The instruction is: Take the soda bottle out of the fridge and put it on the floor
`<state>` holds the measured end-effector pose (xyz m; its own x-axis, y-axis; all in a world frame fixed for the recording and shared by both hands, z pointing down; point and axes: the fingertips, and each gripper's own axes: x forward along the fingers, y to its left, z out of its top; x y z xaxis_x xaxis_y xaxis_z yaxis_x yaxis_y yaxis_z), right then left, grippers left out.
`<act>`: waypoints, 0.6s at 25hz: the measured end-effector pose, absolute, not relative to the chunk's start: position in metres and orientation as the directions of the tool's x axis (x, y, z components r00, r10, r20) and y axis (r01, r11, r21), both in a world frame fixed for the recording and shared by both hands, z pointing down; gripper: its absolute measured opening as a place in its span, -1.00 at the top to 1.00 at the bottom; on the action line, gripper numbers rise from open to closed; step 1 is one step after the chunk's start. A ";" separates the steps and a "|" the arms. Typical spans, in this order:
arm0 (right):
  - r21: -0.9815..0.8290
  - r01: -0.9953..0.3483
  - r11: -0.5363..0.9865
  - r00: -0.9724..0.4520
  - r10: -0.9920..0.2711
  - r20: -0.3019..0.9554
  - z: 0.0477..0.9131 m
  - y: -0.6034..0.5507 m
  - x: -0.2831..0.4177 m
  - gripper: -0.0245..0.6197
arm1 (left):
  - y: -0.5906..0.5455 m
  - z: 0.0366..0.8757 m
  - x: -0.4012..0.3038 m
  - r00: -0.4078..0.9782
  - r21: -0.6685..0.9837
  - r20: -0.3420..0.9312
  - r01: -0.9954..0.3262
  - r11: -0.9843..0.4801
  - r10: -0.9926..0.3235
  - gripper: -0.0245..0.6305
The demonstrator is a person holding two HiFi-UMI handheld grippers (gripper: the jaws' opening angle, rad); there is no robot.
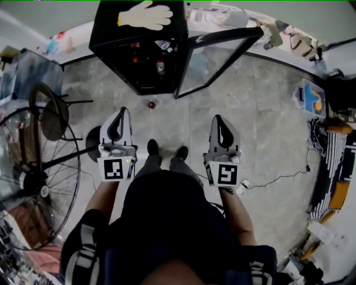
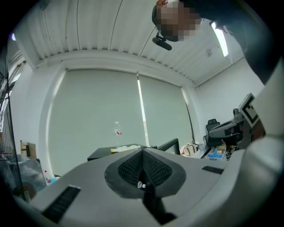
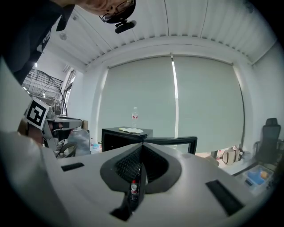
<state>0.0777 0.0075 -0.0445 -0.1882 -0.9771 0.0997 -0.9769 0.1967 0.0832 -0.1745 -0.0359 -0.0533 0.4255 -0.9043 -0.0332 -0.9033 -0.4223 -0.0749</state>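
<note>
Soda bottle (image 1: 151, 104): standing upright on the grey tiled floor (image 1: 256, 117), just in front of the open fridge (image 1: 111, 34) and clear of both grippers; nothing is touching it.
Its look: from overhead it is showing as a small dark round shape with a red top; in the right gripper view it (image 3: 133, 188) is appearing tiny through the thin slit low between the jaws, with a pale top, a red band and a dark body.
Fridge: a black cabinet sitting at the far end of the floor, its glass door (image 1: 214, 55) swinging open towards the person's right; a few red-marked bottles (image 1: 160, 67) are sitting on the shelves inside, too small to tell apart.
On top of the fridge: a pale yellow glove (image 1: 146, 15) is lying flat.
Left gripper (image 1: 122, 111) (image 2: 143, 150): being held up well short of the bottle, jaws pressing fully together, gripping nothing.
Right gripper (image 1: 217, 118) (image 3: 143, 145): hanging level with the left, jaws meeting at the tips, carrying nothing.
Person: standing between the two grippers, dark shoes (image 1: 153, 147) pointing at the fridge.
Surroundings: a large wire-caged fan (image 1: 33, 167) is standing at the person's left.
</note>
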 end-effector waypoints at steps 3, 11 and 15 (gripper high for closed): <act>0.089 -0.979 0.186 -0.177 -0.979 0.098 -0.049 0.013 0.080 0.87 | -0.035 -0.061 -0.176 0.423 -0.086 -0.044 -0.904 -0.418 -0.905 0.85; 0.087 -0.980 0.181 -0.169 -0.977 0.127 -0.039 0.006 0.081 0.87 | -0.041 -0.056 -0.183 0.415 -0.086 -0.048 -0.908 -0.410 -0.908 0.85; 0.088 -0.981 0.176 -0.162 -0.976 0.142 -0.035 0.008 0.084 0.87 | -0.036 -0.051 -0.179 0.419 -0.077 -0.049 -0.907 -0.414 -0.907 0.85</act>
